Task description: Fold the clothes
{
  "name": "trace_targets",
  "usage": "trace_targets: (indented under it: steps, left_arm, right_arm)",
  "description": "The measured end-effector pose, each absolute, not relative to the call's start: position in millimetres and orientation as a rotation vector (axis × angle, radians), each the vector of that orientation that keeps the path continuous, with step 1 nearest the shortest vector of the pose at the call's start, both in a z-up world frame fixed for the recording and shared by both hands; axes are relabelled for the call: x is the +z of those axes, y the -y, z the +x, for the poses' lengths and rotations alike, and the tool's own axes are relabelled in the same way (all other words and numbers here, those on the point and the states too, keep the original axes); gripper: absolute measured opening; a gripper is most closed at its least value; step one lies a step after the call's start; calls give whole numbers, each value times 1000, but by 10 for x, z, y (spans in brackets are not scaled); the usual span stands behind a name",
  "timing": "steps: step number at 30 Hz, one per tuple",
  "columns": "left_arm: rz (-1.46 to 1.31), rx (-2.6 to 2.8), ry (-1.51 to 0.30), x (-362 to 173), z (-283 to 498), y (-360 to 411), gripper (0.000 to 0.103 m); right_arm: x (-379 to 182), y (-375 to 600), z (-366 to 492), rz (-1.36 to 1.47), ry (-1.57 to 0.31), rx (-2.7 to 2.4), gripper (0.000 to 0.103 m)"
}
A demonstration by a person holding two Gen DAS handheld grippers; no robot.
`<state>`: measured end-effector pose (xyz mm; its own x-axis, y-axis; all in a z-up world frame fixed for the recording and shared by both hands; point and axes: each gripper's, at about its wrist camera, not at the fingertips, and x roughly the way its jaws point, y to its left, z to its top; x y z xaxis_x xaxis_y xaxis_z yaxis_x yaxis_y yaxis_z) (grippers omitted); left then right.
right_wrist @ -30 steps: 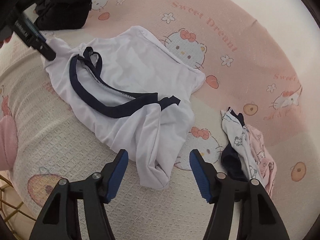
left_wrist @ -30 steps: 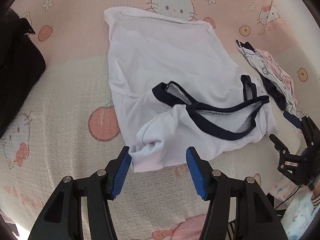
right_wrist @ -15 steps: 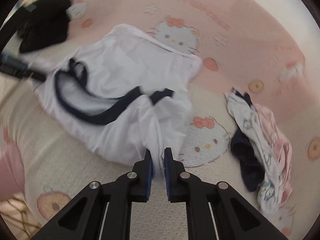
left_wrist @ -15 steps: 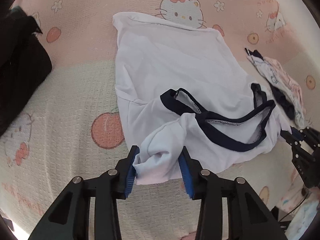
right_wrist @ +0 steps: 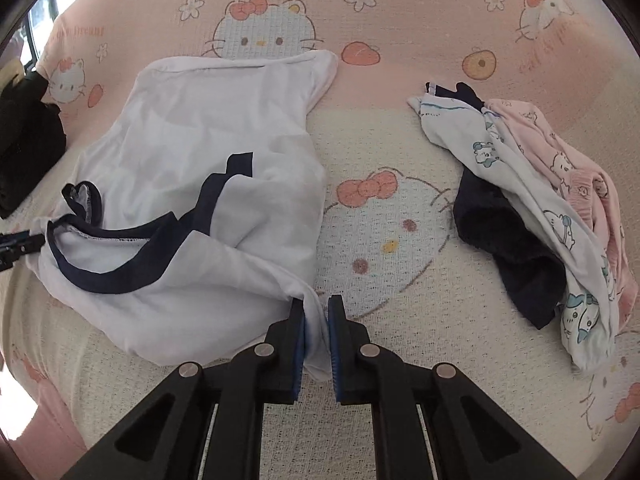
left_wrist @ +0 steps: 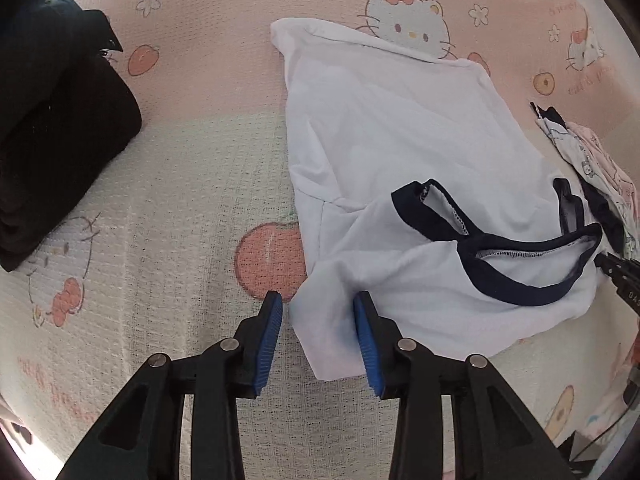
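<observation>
Lying between tool [right_wrist: 317, 322] pads: shirt [right_wrist: 208, 140]

White top [left_wrist: 400, 152] w/ navy trim; blanket [left_wrist: 200, 200] pink & cream, cat-and-apple print; black garment [left_wrist: 52, 128]; pile [right_wrist: 540, 208]: pink, navy, white w/ cartoon print; gripper pads [left_wrist: 267, 340] blue.

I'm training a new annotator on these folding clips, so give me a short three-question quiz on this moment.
1. True or false: both grippers are shut on the white shirt.
2. What colour is the trim on its neckline? A red, B navy, C green.
3. In the right wrist view, what lies to the right of the shirt?

Key:
1. True: the left gripper pinches one sleeve and the right gripper the other.
2. B
3. A small pile of clothes: white printed, pink and dark pieces.
</observation>
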<state>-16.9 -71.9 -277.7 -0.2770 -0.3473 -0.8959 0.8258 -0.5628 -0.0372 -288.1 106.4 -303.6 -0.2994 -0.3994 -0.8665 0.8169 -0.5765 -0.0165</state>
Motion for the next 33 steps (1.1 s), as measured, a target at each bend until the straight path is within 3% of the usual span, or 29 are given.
trace_targets:
  steps: [4, 5, 6, 7, 8, 10, 12, 19, 27, 31, 32, 33]
  left_arm:
    - [1183, -1922, -677, -2713, -155, 688, 34]
    - [1177, -1921, -699, -2689, -135, 683, 34]
    - [1165, -1928, -720, -2656, -113, 675, 34]
    - [1150, -1941, -729, -2612, -91, 659, 34]
    - [1152, -1953, -711, -2569, -86, 633, 35]
    - [1188, -1978, -629, -2490, -98, 553, 53]
    - [1234, -1994, -465, -2409, -140, 408, 59]
    - [1261, -2017, -63, -2265, -358, -10, 59]
    - [1355, -2017, 393, -2470, -771, -249, 59]
    - [1400, -1998, 845, -2667, -852, -514, 64]
    - [1391, -1957, 1018, -2747, -836, -595, 68]
    - [1370, -1911, 1182, -2831, -805, -669, 83]
  right_arm:
    - [-3001, -1047, -2830, 1106, -636, -1962, 10]
    - [-2985, -1043, -2812, 1101, -644, -1963, 16]
    - [-2968, -1040, -2794, 1096, -652, -1963, 24]
    - [-2947, -1037, -2766, 1079, -663, -1965, 50]
    - [-2926, -1034, -2737, 1060, -674, -1966, 67]
    - [-2878, -1025, -2662, 1008, -711, -1968, 67]
    - [-2819, -1020, -2512, 913, -801, -1976, 67]
    - [-2806, -1006, -1910, 488, -1195, -1922, 71]
    - [-2826, -984, -1591, 258, -1354, -1858, 72]
    - [-2872, -986, -1450, 101, -1458, -1834, 79]
    - [-2881, -980, -1422, 90, -1468, -1818, 79]
    - [-2890, -973, -1395, 81, -1476, -1801, 79]
